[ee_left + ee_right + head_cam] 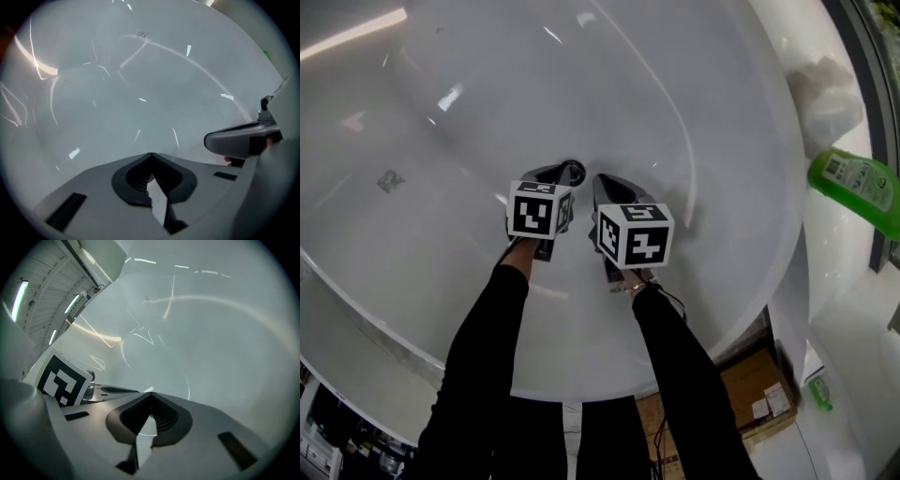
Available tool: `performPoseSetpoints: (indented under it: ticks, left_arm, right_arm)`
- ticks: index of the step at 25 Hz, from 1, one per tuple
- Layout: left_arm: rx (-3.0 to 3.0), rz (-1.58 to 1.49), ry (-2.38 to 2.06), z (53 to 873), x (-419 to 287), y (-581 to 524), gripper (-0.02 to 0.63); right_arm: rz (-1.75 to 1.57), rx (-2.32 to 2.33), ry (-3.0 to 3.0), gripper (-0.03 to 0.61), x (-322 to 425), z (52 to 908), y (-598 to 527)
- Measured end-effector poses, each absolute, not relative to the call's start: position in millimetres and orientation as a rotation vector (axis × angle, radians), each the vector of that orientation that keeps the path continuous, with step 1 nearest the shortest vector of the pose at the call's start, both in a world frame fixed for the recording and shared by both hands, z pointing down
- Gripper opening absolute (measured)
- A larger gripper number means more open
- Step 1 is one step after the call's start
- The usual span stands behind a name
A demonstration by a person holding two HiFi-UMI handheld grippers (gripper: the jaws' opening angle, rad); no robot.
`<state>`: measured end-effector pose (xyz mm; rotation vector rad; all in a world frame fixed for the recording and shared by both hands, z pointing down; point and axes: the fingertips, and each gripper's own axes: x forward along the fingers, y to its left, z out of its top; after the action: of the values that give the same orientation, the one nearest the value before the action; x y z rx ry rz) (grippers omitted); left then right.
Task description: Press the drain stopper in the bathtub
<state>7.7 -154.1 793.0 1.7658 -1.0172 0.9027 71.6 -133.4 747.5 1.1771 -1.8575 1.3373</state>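
A white bathtub [469, 112] fills the head view. At its bottom a small dark round drain stopper [575, 171] shows, partly covered by the tip of my left gripper [562, 175]. That gripper is shut, its jaws meeting at a point [150, 154] over bare white tub, with nothing between them. My right gripper [605, 181] sits just right of the stopper, also shut and holding nothing [151, 393]. The two grippers are side by side, a small gap apart. In both gripper views the stopper is hidden under the jaws.
The tub's rim [787, 281] curves down the right side. A green bottle [858, 192] and a white bundle [825, 94] rest on the ledge beyond it. A cardboard box [759, 384] and a small green bottle [818, 392] are on the floor outside.
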Motion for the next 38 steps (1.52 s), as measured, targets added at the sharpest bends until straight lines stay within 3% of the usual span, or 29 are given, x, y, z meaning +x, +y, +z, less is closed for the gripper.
performPoseSetpoints:
  ticks: [38]
  left_arm:
    - [1.66,0.991,-0.907,880.8,16.8,-128.1,0.006]
  right_arm:
    - [1.409,1.045,-1.728,0.002,65.5,819.1,-104.3]
